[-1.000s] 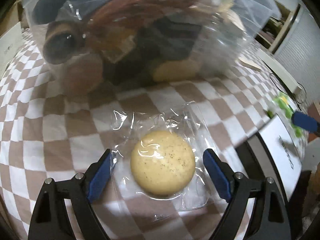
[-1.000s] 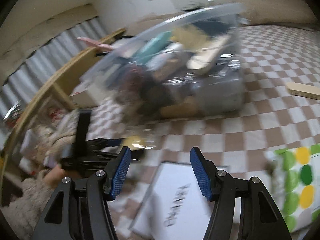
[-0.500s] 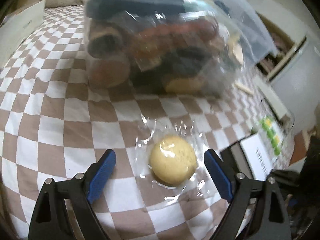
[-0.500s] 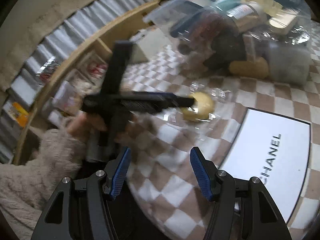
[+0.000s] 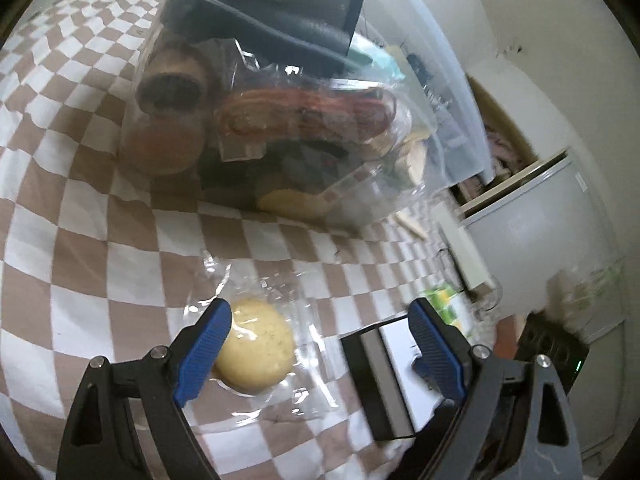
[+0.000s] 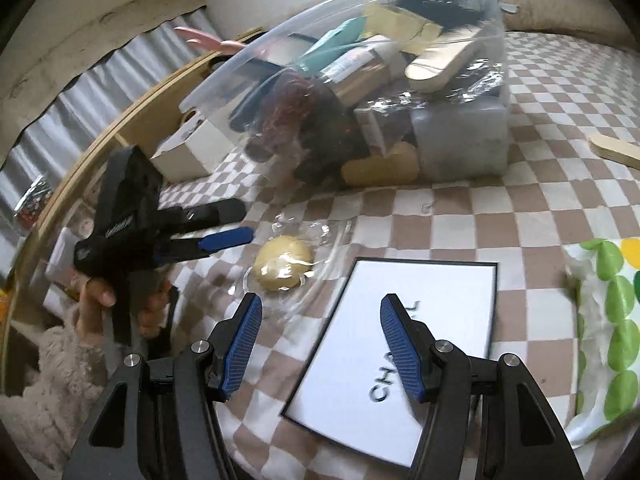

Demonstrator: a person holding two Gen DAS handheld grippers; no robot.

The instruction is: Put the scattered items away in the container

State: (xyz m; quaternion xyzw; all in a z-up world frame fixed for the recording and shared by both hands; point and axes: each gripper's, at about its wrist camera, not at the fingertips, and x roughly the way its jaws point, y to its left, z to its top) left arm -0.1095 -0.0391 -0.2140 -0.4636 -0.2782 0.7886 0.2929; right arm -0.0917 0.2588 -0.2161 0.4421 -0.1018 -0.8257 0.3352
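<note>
A round yellow item in a clear wrapper (image 5: pixel 260 350) (image 6: pixel 284 262) lies on the checked cloth (image 5: pixel 80 240). My left gripper (image 5: pixel 320 340) (image 6: pixel 236 224) hangs open just above it; the item sits close to the left pad (image 5: pixel 206 344), with no squeeze showing. Behind it stands the clear plastic container (image 5: pixel 440 92) (image 6: pixel 460 148), packed with several things. My right gripper (image 6: pixel 322 336) is open and holds nothing, over the near corner of a flat white box with a black border (image 6: pixel 420 320) (image 5: pixel 400 360).
A green-dotted bag (image 6: pixel 612 320) lies at the right, and a wooden stick (image 6: pixel 616 148) rests on the cloth beyond it. A hand (image 6: pixel 92 300) in a fluffy sleeve holds the left gripper. Shelves and boxes line the bed's left edge.
The left gripper lifted and rolled, so the wrapped yellow item slid from the middle of its jaws to beside the left pad. The right view swung left and down onto the white box.
</note>
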